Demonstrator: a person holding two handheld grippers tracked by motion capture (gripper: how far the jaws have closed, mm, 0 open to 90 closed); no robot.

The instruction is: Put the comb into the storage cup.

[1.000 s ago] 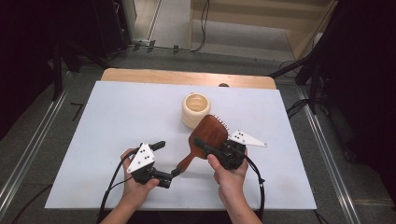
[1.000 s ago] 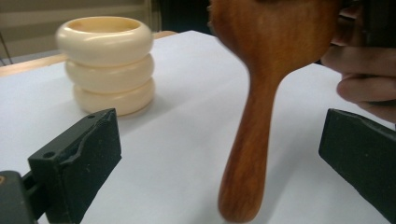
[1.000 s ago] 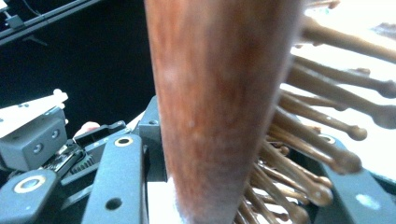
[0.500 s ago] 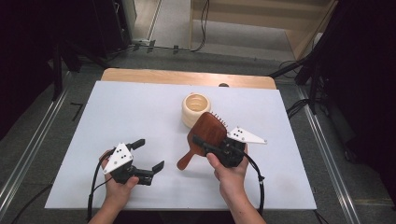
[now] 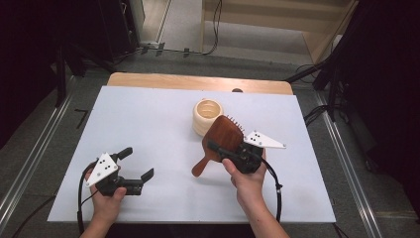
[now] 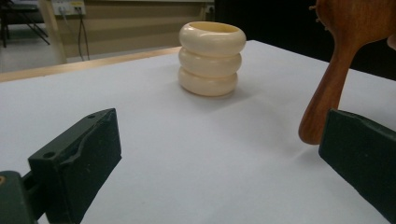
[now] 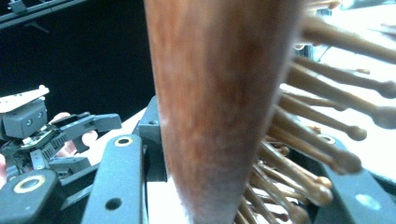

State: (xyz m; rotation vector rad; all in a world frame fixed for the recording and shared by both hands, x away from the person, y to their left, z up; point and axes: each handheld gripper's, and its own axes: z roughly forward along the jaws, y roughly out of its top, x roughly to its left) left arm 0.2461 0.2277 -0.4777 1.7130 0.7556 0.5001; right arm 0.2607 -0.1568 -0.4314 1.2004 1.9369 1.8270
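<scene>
Currently the right gripper [image 5: 224, 149] is clamped on the brown wooden paddle hairbrush [image 5: 222, 137], holding it tilted, handle end down toward the white table [image 5: 148, 114]. Left gripper [image 5: 138, 163] hovers wide open, empty, well apart from the cream ribbed ring-stack cup [image 5: 207, 115].

— Is the high view bright?
— The white table [image 5: 148, 124] is bright in the middle of the frame. The left and right edges are very dark.
— Any shadows?
— Soft ones. In the left gripper view a pale shadow lies beside the cream cup [image 6: 212, 58] at the top middle.
— What looks blurry?
— In the right gripper view the wooden brush [image 7: 215, 107] in the middle is fuzzy, and the pins at the upper right are smeared. The upper left is black.
</scene>
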